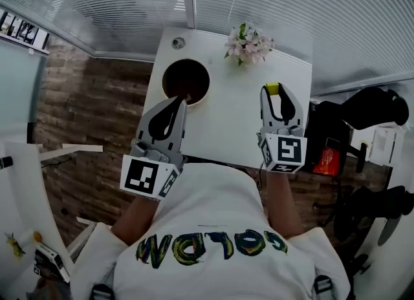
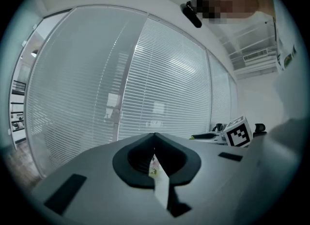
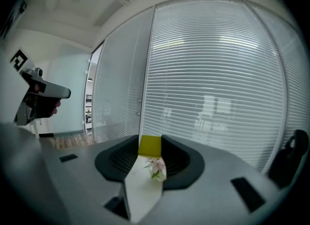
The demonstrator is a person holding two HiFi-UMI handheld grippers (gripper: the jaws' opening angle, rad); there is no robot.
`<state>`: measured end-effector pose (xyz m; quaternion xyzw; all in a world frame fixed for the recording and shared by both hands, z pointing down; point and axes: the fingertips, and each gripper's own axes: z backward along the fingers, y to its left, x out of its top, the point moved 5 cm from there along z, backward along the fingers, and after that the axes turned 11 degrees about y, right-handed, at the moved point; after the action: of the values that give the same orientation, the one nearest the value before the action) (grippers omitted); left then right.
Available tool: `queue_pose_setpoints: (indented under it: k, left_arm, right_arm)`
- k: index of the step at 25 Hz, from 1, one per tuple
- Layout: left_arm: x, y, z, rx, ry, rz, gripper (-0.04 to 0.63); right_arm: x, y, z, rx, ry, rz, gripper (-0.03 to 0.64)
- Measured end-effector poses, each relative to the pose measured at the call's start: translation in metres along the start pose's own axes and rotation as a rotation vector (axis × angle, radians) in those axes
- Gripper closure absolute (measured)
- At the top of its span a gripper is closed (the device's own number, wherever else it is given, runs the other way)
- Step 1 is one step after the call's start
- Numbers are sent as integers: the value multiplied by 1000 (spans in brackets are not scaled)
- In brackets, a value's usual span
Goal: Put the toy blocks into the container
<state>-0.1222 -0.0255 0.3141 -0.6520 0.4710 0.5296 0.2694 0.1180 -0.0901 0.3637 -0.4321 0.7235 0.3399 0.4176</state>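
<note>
A yellow toy block (image 1: 272,88) is pinched between the tips of my right gripper (image 1: 273,90), which is held above the right part of the white table (image 1: 233,124). In the right gripper view, the yellow block (image 3: 149,146) fills the gap at the tips of my right gripper (image 3: 150,139). The container is a round bowl (image 1: 187,75) with a dark inside, at the table's left. My left gripper (image 1: 179,100) hangs just at the bowl's near rim. In the left gripper view, the tips of my left gripper (image 2: 154,135) meet with nothing between them.
A small bunch of pink and white flowers (image 1: 248,43) stands at the table's far edge, and a small round object (image 1: 178,42) lies at its far left corner. Window blinds run behind the table. Dark chairs (image 1: 381,108) and a red item (image 1: 326,160) crowd the right side.
</note>
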Motion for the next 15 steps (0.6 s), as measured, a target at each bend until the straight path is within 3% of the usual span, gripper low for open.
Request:
queue_pose_setpoints:
  k: [8,15]
  left_arm:
    - [-11,31,41,134,-8,44,588]
    - [-16,44,53,169,-7,59,588]
  right_arm:
    - [29,87,-14,228,-56,70,465]
    - [34,103,-23,271,-53,106,465]
